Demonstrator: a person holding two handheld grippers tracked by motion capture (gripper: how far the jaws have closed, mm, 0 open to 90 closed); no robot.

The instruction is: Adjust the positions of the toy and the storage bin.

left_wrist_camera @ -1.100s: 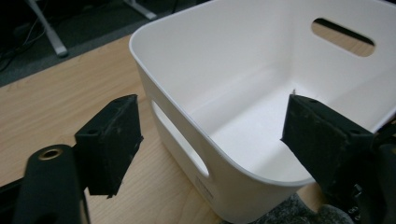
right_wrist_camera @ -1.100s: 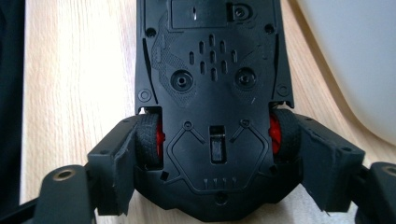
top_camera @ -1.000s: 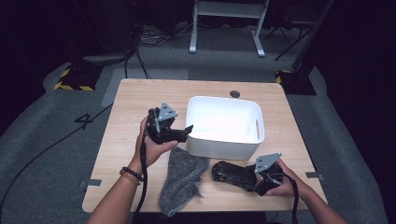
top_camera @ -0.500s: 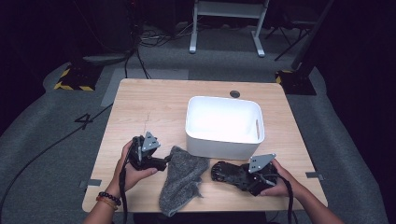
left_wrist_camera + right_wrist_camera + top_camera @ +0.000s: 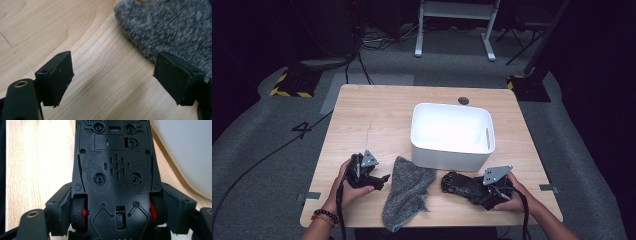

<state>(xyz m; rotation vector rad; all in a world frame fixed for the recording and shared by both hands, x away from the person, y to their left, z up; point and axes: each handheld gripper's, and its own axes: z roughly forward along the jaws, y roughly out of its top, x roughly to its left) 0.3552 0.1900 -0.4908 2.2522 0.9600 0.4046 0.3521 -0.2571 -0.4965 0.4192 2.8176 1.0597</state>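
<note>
You sit in a dim lab or recording studio. A lone wooden table (image 5: pixel 377 120) stands on grey carpet (image 5: pixel 262 165) with hazard tape (image 5: pixel 287 92), loose cables (image 5: pixel 362 45) and stand legs (image 5: pixel 452 30).

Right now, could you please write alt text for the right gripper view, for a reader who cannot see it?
An upside-down black toy car lies between the right tool's two black pads, which sit against its red-hubbed wheels. It rests on a pale wooden table, with a white bin at upper right.
</note>
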